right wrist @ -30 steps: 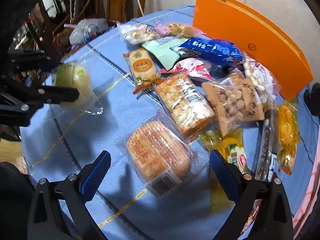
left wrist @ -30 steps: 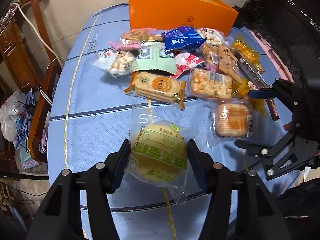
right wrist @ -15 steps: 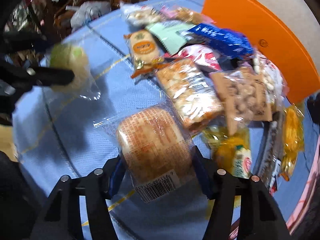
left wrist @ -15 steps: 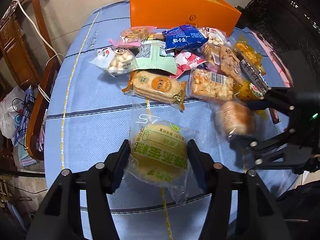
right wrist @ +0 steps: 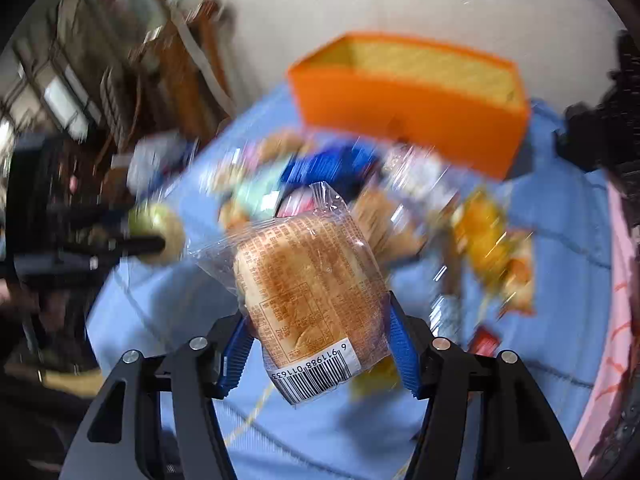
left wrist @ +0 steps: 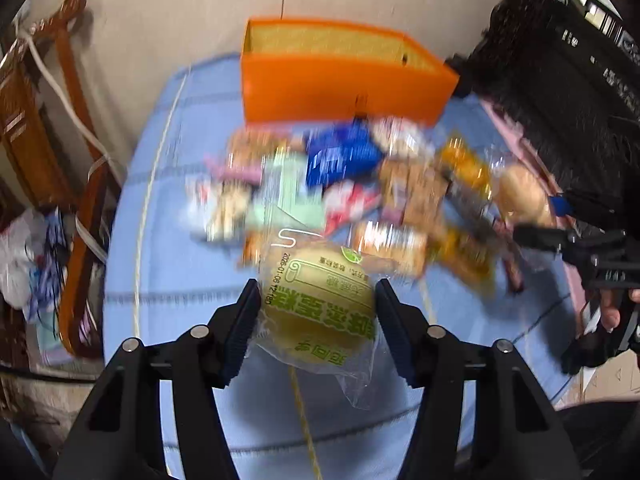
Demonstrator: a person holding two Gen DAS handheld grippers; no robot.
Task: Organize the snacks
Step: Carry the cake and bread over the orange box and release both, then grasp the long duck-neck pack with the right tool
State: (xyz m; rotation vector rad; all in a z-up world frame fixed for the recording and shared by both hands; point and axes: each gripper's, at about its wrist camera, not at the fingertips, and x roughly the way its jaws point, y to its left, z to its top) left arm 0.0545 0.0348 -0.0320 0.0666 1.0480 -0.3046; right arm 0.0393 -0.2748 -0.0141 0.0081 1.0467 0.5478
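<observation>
Both grippers' fingers grasp wrapped buns, left (left wrist: 318, 312) a green-printed bun (left wrist: 318, 304), right (right wrist: 318, 346) an orange-printed bun (right wrist: 308, 284), while the far orange box (left wrist: 344, 84) looks empty and most snacks (left wrist: 340, 192) remain on the bench (left wrist: 180, 280).

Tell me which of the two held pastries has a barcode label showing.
The browned pastry in the right gripper; its barcode hangs at the wrapper's bottom. The left gripper's round pastry shows green print instead.

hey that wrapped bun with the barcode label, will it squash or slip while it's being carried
The bun looks soft, so it would probably dent under a hard squeeze. Its clear glossy wrapper is loose and crinkly, so it may slide a little in the right gripper. It seems light.
</observation>
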